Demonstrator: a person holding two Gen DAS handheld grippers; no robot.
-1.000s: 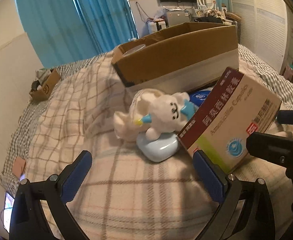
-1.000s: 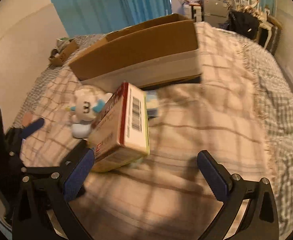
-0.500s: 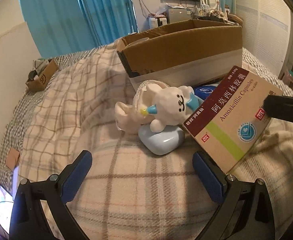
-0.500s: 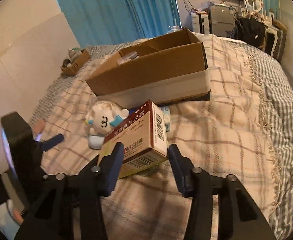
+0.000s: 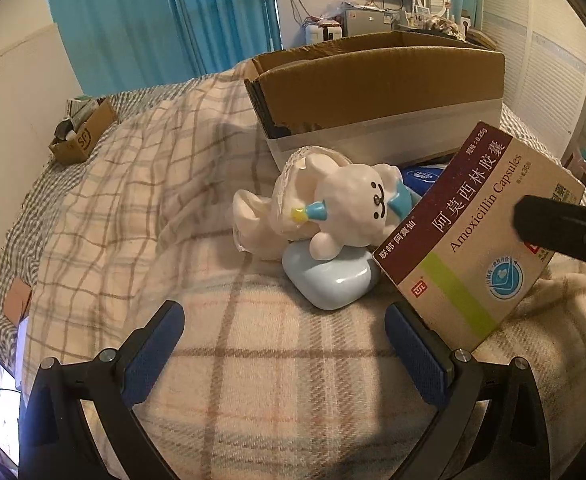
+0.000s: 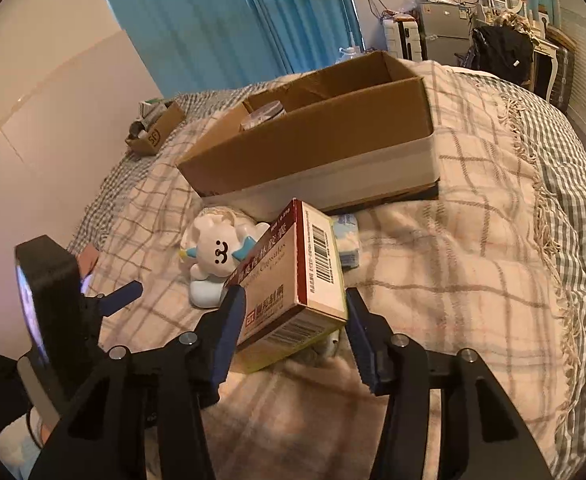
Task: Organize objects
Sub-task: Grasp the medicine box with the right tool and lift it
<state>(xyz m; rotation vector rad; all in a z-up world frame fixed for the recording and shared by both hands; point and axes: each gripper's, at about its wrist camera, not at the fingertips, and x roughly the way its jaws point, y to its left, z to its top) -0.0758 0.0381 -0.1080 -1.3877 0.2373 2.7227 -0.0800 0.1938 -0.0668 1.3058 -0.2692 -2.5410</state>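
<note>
My right gripper (image 6: 293, 320) is shut on an amoxicillin capsule box (image 6: 293, 276), holding it tilted just above the plaid blanket; the box also shows in the left wrist view (image 5: 477, 232). A white bunny figurine on a pale blue base (image 5: 345, 216) lies just left of the box, also in the right wrist view (image 6: 217, 252). My left gripper (image 5: 281, 348) is open and empty, a little in front of the figurine. A large open cardboard box (image 6: 317, 140) stands behind them, with a round lidded jar (image 6: 263, 114) inside.
A small blue-white packet (image 6: 347, 240) lies behind the capsule box. A small cardboard box of items (image 5: 81, 136) sits at the bed's far left edge. The bed is covered by a plaid blanket (image 5: 253, 392). Furniture lines the far wall.
My right gripper has closed its fingers onto the capsule box and lifted it slightly. My left gripper stayed open and drew a little closer to the figurine.
</note>
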